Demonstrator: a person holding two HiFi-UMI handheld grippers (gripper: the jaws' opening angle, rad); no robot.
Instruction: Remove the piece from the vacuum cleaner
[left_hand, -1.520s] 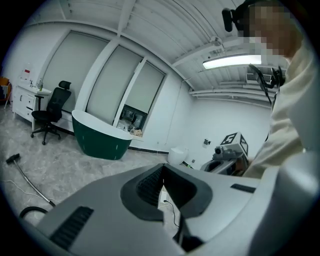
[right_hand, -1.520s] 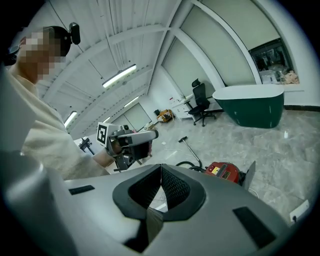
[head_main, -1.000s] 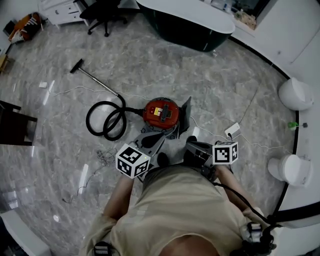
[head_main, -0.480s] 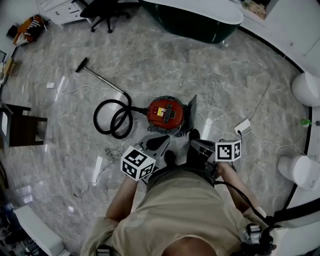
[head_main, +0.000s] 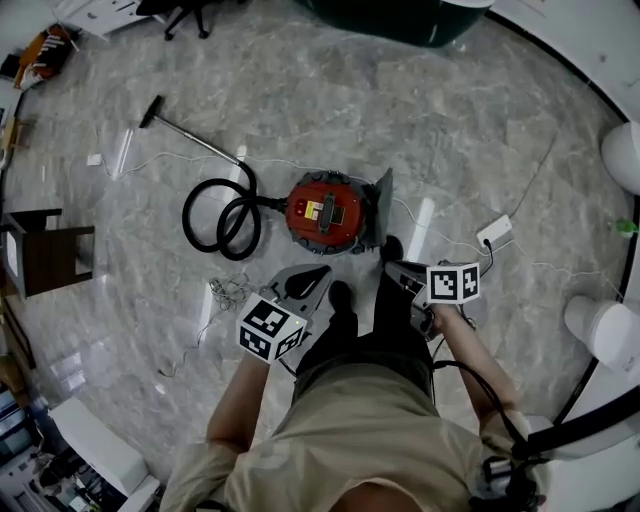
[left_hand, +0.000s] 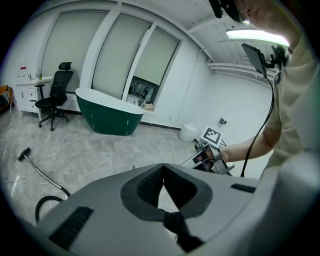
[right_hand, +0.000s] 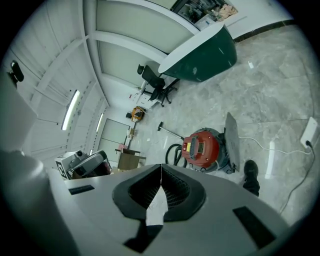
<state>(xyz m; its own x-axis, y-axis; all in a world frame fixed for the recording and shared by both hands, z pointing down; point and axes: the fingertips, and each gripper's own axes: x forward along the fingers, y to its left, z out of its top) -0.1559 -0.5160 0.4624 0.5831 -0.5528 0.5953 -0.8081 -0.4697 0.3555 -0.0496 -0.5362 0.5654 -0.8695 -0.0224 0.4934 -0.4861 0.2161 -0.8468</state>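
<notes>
The red canister vacuum cleaner (head_main: 325, 212) stands on the marble floor in the head view. Its black hose (head_main: 220, 218) coils to the left, and the wand with a floor nozzle (head_main: 190, 140) runs on beyond it. A flat grey piece (head_main: 381, 208) stands upright against the vacuum's right side. My left gripper (head_main: 320, 272) hovers just short of the vacuum, shut and empty. My right gripper (head_main: 398, 270) is near the grey piece, also shut on nothing. In the right gripper view the vacuum (right_hand: 202, 147) and the grey piece (right_hand: 231, 140) lie beyond the closed jaws.
White cables trail over the floor to a power strip (head_main: 495, 232) on the right. My black shoes (head_main: 392, 247) stand close to the vacuum. A dark green bathtub (left_hand: 107, 116) and an office chair (left_hand: 55, 97) are further back. A dark stool (head_main: 45, 250) is at the left.
The head view has shifted, so my legs and shoes now show between the grippers. Both grippers stay shut in front of my body, close to the vacuum.
</notes>
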